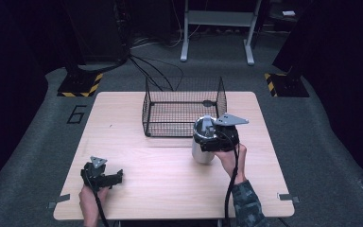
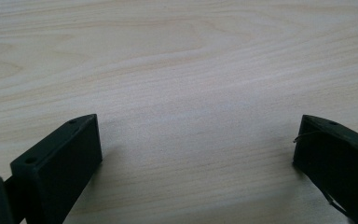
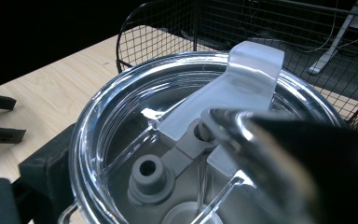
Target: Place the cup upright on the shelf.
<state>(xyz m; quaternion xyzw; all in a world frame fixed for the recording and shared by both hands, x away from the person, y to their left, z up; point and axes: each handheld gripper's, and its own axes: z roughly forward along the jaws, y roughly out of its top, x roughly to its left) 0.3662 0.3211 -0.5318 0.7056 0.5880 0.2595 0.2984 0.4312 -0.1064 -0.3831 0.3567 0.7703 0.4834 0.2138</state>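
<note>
High view: right claw clamps silver tumbler, clear lid on; left claw gapes.

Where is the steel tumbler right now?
In the high view the steel tumbler stands right of the table's centre, gripped by the right tongs, just in front of the wire basket.

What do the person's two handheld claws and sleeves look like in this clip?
Both claws, left claw and right claw, are black, blocky units, each topped by a grey three-cornered plate and trailing a black cable. Their jaws are flat black blocks with small holes. The right arm wears a dark camouflage-patterned sleeve.
</note>
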